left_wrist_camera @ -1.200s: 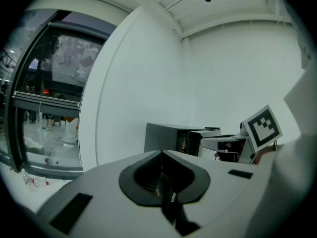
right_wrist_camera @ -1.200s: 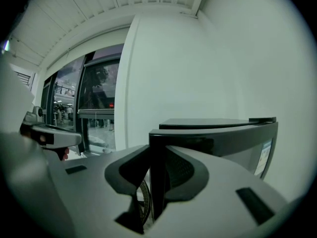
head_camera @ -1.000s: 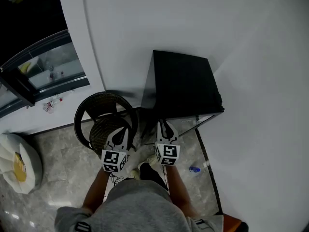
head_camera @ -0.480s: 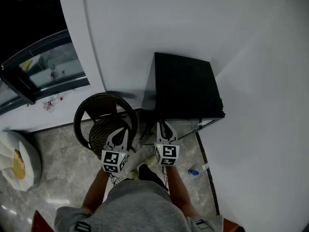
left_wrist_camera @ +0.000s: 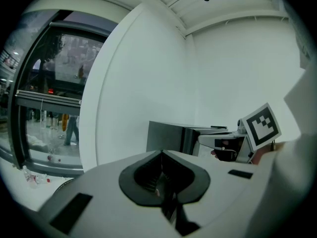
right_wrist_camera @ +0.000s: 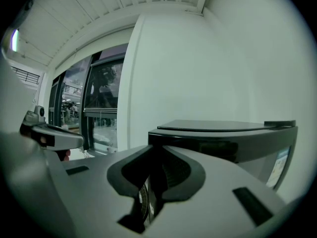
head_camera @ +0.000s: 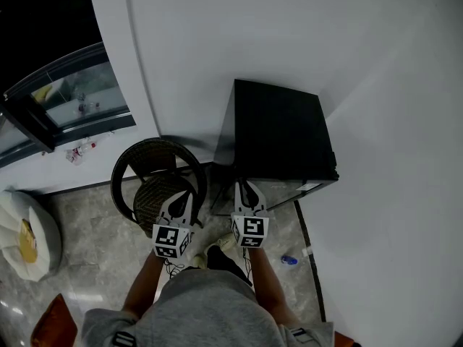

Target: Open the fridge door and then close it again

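A small black fridge (head_camera: 278,129) stands on the floor in the corner of two white walls, its door closed. My right gripper (head_camera: 247,186) is held level against the fridge's front left corner. Its jaws stand narrow, with the dark door edge (right_wrist_camera: 154,139) between the pads. My left gripper (head_camera: 184,194) hangs shut and empty beside it, over a wicker chair, apart from the fridge. The left gripper view shows the fridge (left_wrist_camera: 168,135) ahead and the right gripper (left_wrist_camera: 225,142) at its corner. The fridge front carries a label (right_wrist_camera: 278,165).
A round dark wicker chair (head_camera: 155,176) stands left of the fridge, under the left gripper. A white cushion (head_camera: 25,241) lies at far left. A glazed door (head_camera: 65,100) is at the back left. A small blue object (head_camera: 289,259) lies on the floor by the right wall.
Both grippers stay where they were. The head view has drifted slightly, and an orange object has come into the lower left corner.
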`<state>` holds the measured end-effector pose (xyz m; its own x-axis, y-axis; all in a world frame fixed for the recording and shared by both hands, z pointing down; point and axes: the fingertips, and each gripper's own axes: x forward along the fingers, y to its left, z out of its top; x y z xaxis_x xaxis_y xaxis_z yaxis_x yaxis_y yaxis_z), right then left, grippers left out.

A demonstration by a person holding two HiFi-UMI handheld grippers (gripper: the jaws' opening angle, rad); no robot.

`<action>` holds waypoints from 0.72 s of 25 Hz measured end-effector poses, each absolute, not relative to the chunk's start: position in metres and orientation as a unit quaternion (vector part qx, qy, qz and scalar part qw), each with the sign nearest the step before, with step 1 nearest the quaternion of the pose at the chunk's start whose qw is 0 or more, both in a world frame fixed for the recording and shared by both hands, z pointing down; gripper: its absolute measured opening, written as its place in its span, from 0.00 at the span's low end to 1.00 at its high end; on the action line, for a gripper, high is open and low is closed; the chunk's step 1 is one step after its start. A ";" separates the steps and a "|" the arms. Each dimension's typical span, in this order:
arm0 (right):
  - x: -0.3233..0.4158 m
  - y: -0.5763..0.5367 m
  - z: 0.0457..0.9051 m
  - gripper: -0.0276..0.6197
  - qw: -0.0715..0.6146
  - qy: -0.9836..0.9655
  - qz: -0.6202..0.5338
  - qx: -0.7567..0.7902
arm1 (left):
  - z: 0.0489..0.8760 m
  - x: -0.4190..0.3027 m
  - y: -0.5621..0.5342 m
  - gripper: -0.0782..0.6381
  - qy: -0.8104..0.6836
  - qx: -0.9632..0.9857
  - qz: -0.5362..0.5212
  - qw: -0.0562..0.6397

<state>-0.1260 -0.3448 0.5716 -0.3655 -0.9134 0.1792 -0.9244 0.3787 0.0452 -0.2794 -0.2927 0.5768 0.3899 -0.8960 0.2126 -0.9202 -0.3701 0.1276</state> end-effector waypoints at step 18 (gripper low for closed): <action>-0.100 -0.317 0.555 0.15 0.080 -0.834 0.019 0.546 | 0.562 -0.259 -0.283 0.12 -0.531 0.840 0.051 0.095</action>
